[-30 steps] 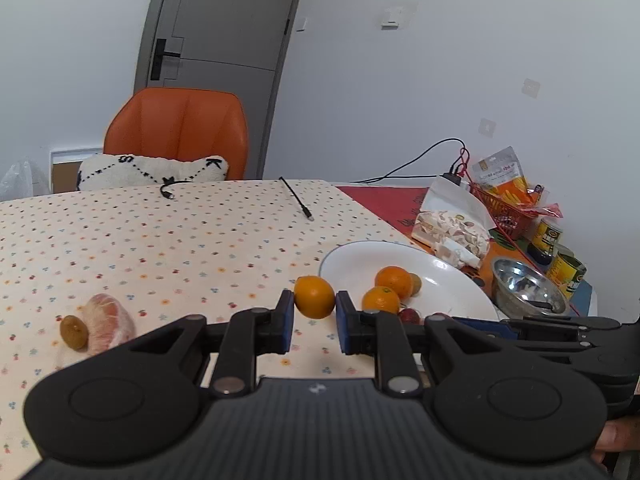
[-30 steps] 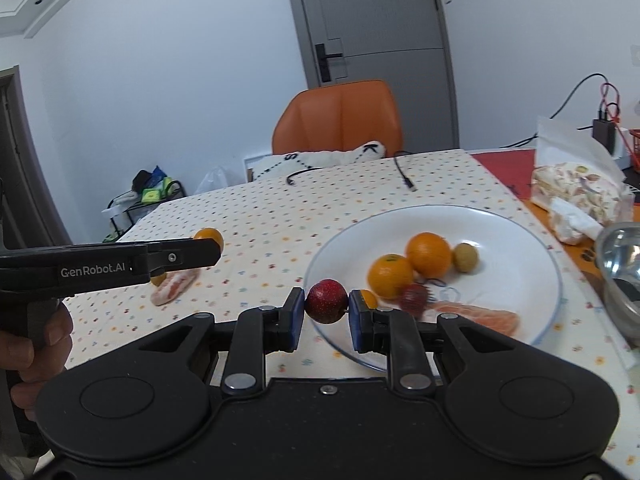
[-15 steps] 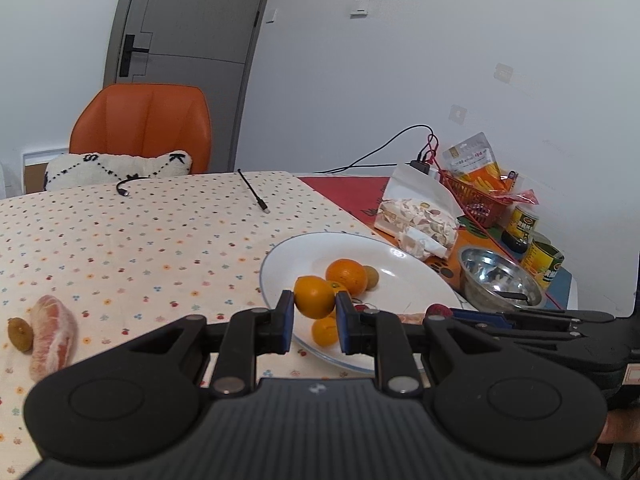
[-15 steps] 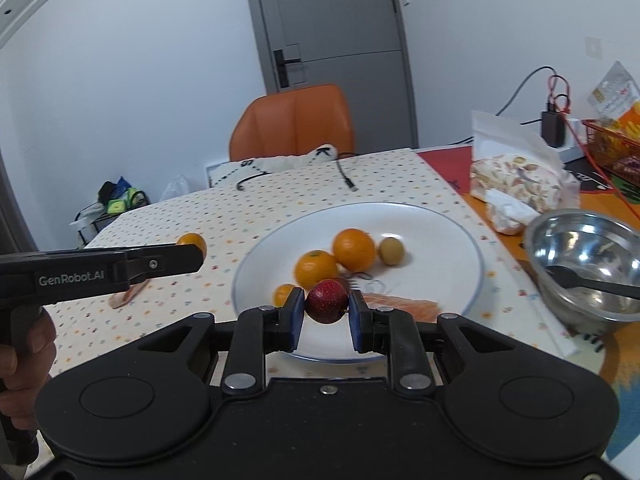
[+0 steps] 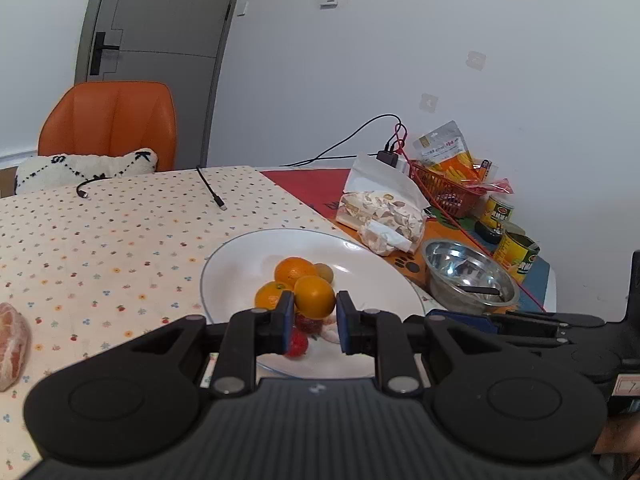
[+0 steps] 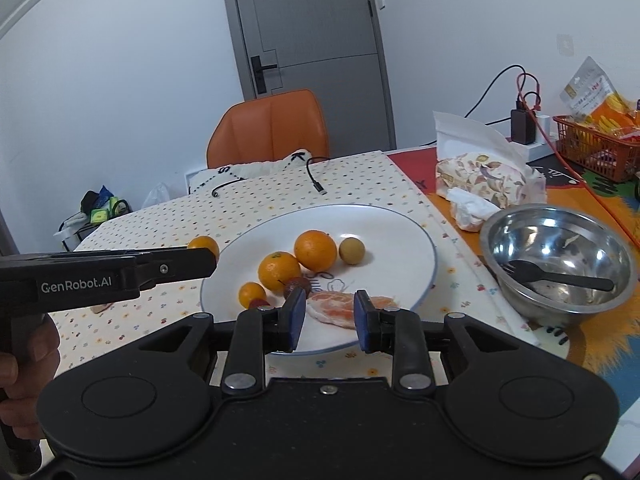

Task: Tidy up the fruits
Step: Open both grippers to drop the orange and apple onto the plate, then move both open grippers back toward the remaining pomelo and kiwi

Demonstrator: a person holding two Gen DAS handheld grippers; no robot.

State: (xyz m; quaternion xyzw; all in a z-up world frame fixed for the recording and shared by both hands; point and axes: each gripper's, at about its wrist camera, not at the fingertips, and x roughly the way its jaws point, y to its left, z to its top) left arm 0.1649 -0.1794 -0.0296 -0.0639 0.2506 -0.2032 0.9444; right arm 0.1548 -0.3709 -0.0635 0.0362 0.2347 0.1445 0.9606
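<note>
Red fruit (image 6: 297,285) now on plate (image 6: 416,240) — right hand-held gripper (image 6: 327,319) apart, left hand-held gripper (image 5: 312,322) clamping orange (image 5: 315,296).

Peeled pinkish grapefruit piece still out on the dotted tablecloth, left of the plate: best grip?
Grip the peeled pinkish grapefruit piece across its narrow middle, coming from above with the jaws spanning its short axis. It lies flat and elongated on the dotted tablecloth, so the ends are too far apart. It looks soft, so squeeze lightly.
</note>
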